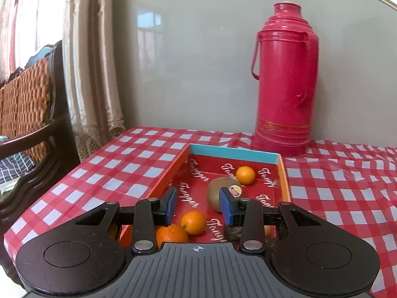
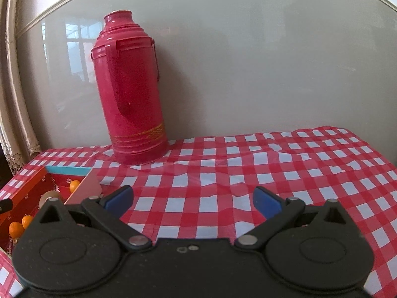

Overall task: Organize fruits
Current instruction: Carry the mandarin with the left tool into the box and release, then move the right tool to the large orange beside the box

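Note:
A shallow red box (image 1: pixel 284 173) with a blue far wall holds the fruit. In the left wrist view a small orange (image 1: pixel 245 175) lies at the far end, a brown kiwi (image 1: pixel 218 196) with a sticker sits mid-box, and two oranges (image 1: pixel 193 222) (image 1: pixel 171 234) lie near me. My left gripper (image 1: pixel 199 206) hovers open and empty over the box, its right pad in front of the kiwi. My right gripper (image 2: pixel 193 201) is open and empty over the checked cloth, right of the box (image 2: pixel 27 188), where oranges (image 2: pixel 74 185) (image 2: pixel 15 229) and the kiwi (image 2: pixel 46 198) show.
A tall red thermos (image 1: pixel 285 82) (image 2: pixel 134 94) stands behind the box against the grey wall. The table has a red-and-white checked cloth (image 2: pixel 273 173), wrinkled in the middle. A dark wooden chair (image 1: pixel 32 129) with a woven cushion and a curtain (image 1: pixel 91 62) stand left of the table.

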`<state>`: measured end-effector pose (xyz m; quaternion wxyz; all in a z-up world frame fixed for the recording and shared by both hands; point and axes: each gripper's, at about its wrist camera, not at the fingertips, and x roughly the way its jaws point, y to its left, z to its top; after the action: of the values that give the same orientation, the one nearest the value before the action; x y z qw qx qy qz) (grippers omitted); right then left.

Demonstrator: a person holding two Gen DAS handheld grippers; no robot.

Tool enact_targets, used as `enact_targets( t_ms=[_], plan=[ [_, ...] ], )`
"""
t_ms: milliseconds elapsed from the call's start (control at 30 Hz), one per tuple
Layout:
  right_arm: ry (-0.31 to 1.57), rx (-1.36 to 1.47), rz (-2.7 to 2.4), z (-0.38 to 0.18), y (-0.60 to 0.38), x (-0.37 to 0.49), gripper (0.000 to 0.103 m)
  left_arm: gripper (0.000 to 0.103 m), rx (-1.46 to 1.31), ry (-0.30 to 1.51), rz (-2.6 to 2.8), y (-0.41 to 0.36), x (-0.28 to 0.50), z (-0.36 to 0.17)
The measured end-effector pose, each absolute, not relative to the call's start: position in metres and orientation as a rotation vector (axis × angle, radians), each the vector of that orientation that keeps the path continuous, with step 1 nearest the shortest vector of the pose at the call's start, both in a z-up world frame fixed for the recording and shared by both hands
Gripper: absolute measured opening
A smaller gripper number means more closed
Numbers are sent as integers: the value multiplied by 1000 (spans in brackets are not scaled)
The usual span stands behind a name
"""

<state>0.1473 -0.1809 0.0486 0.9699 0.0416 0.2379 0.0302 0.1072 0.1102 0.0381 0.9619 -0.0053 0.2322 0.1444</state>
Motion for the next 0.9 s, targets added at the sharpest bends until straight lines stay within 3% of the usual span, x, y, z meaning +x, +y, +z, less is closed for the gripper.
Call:
enact_targets(
  t_ms=[67,100,133,267,367,900],
  plan=[
    [490,78,77,48,-179,147,98,55,-17,465,303,114,103,39],
    [496,68,92,47,-178,147,98,76,-9,455,323,116,100,39],
    [503,55,109,47,-176,147,98,83,0,445,336,116,97,39],
    [526,23,165,44,-169,145,97,85,1,429,361,123,83,41],
    [540,9,219,43,-164,142,98,101,4,432,382,128,70,35],
    [576,-154,464,32,-112,122,97,103,-29,408,478,156,53,32]
  ],
)
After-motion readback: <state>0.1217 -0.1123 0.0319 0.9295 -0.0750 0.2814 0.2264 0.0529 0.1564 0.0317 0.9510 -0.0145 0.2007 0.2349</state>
